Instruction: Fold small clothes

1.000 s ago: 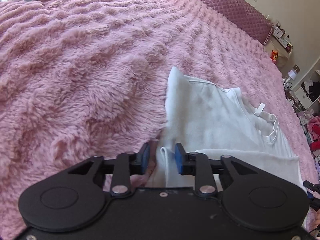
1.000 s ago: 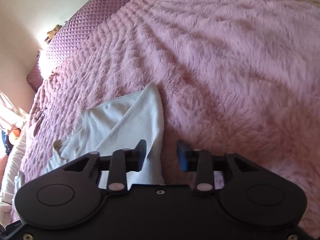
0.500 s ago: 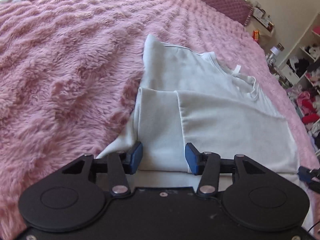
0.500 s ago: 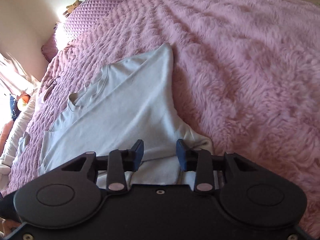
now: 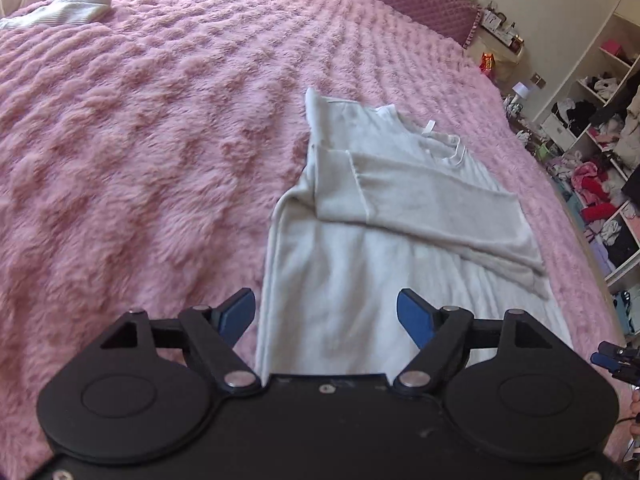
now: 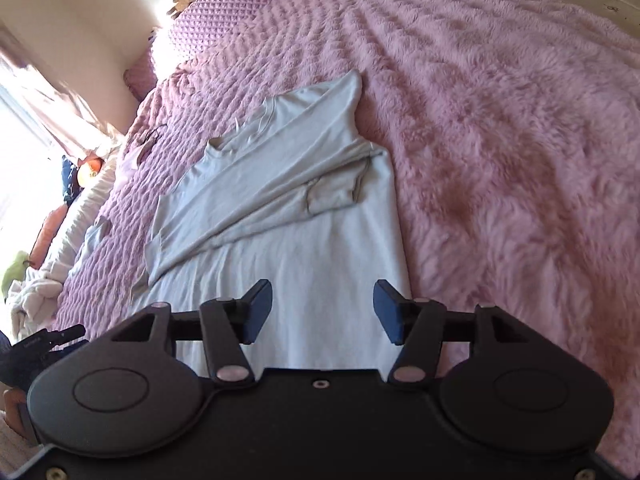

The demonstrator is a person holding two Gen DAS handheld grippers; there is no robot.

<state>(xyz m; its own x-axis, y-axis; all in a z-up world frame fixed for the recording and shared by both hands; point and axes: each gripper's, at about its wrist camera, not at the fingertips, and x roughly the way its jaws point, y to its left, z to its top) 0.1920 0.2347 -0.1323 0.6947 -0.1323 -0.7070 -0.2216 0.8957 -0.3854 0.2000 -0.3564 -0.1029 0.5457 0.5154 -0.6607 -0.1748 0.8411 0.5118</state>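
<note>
Pale grey long-sleeved top [image 5: 400, 216] on fluffy pink blanket [image 5: 140, 140]: sleeves folded across, body unfolded. Left gripper [image 5: 326, 312], right gripper [image 6: 323, 306]: jaws opening, empty.

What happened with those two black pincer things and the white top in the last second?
Both tools drew back from the white top, so more of it shows. The left tool had a fold of cloth between its jaws; now its jaws are opening with nothing pinched. The right tool is opening too, clear of the cloth. The top stays flat on the pink blanket, sleeves folded across it.
</note>
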